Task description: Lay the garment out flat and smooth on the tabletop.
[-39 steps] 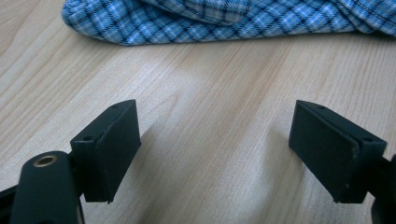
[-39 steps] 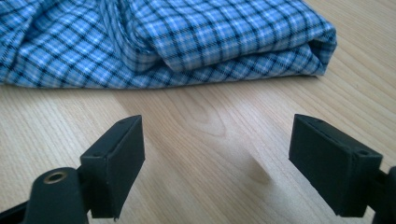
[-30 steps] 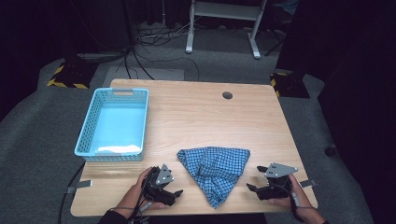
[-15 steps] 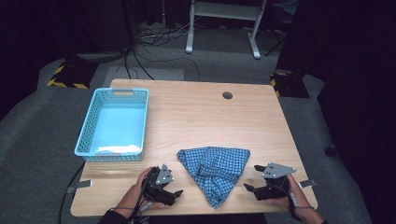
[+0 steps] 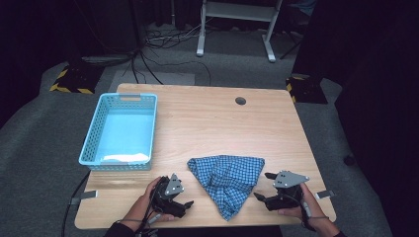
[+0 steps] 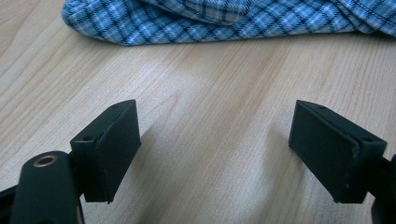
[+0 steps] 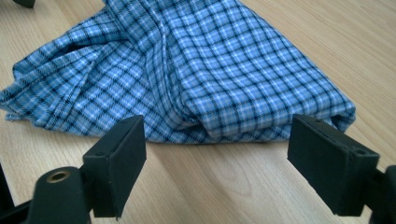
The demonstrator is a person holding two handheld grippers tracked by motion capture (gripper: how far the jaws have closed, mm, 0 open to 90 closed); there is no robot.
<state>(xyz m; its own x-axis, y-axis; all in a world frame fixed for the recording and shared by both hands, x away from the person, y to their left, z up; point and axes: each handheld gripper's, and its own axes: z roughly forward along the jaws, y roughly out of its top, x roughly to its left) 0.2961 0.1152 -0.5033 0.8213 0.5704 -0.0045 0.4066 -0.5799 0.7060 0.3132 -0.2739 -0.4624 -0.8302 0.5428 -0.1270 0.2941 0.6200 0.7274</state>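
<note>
The cloth (image 5: 227, 178) lies crumpled in a rough triangle at the near edge of the table (image 5: 207, 118), between your two grippers and apart from both. Your left gripper (image 5: 184, 203) rests low on the wood with its jaws spread wide and nothing between them; in the left gripper view the cloth (image 6: 224, 18) sits ahead, with bare wood between it and the jaws. Your right gripper (image 5: 263, 186) is also spread and empty, pointing at the cloth's bunched edge (image 7: 196, 88), which in its own view lies near the jaws but not between them.

The main risk is a thin grab. The fabric is folded over itself in several layers, so if you close on the nearest ridge you probably catch only the top fold, and the rest drags or slides out as you lift. Go in low enough to get a full edge between the pads.

The wood looks smooth, so pushing a jaw into the cloth before closing will likely shove the whole heap away rather than seat it.

The cloth's narrow tip lies close to the table's front edge. A sideways tug from one gripper alone could pull that tip over the edge and take the rest with it.

The basket (image 5: 121, 131) stands well apart at the left; if the cloth is bound there, a trailing corner may snag on its rim.
</note>
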